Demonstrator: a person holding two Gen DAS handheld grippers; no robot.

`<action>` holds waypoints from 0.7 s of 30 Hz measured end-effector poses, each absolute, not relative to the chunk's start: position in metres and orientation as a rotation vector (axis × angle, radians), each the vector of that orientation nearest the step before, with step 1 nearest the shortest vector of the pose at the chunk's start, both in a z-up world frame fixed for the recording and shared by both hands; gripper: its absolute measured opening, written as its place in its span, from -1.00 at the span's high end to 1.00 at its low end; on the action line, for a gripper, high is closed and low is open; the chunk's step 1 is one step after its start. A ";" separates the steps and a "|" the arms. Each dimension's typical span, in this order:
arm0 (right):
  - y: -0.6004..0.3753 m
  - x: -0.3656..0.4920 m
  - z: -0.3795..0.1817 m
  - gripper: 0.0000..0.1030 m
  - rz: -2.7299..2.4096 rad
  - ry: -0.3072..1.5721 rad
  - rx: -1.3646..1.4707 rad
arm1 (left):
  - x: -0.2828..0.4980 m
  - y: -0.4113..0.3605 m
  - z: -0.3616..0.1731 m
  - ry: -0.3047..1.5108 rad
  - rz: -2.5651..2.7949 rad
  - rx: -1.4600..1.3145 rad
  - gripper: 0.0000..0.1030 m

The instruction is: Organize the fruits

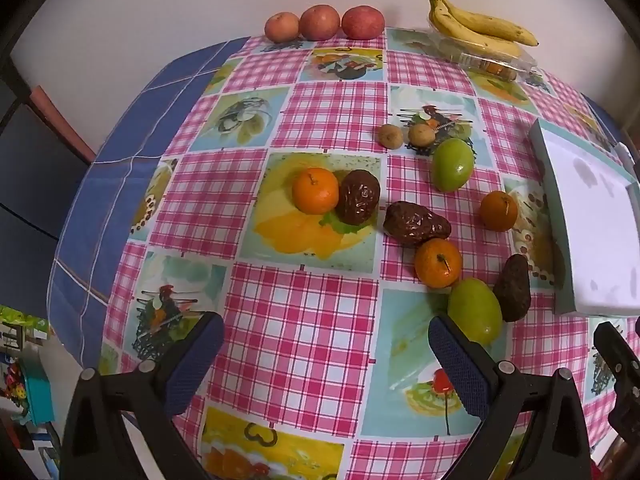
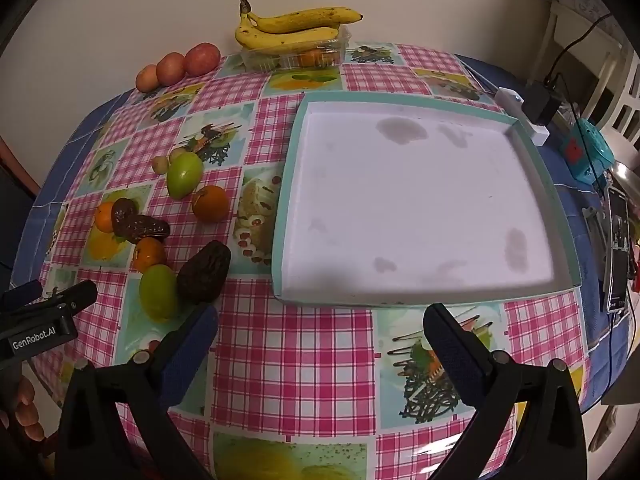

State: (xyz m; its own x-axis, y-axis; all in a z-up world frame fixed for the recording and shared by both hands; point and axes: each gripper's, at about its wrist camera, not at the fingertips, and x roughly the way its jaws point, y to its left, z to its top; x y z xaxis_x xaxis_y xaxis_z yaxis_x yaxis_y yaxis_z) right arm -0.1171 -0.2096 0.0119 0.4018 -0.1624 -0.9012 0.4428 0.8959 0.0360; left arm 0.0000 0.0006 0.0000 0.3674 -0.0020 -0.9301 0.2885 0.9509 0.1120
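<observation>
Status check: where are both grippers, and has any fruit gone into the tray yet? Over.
Left gripper open, holding nothing. Right gripper open, holding nothing. Tray holds no fruit; oranges, green fruits and dark fruits lie loose on the tablecloth. Nearest green fruit unobstructed.

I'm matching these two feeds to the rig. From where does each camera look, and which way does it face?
Left wrist: on the left tool, facing scattered fruit; its open fingers and the right tool's edge show.
Right wrist: on the right tool, facing the empty tray; open fingers and the left tool show.
Shared: tray, bananas, apples.
</observation>
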 end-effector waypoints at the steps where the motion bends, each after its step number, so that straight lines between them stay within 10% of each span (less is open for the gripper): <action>1: -0.210 -0.117 0.013 -0.99 -0.388 1.092 0.291 | 0.000 0.001 0.000 1.185 -0.189 0.275 -1.00; 21: -0.209 -0.115 0.015 -0.99 -0.359 1.082 0.323 | 0.001 0.003 0.004 1.149 -0.145 0.262 -1.00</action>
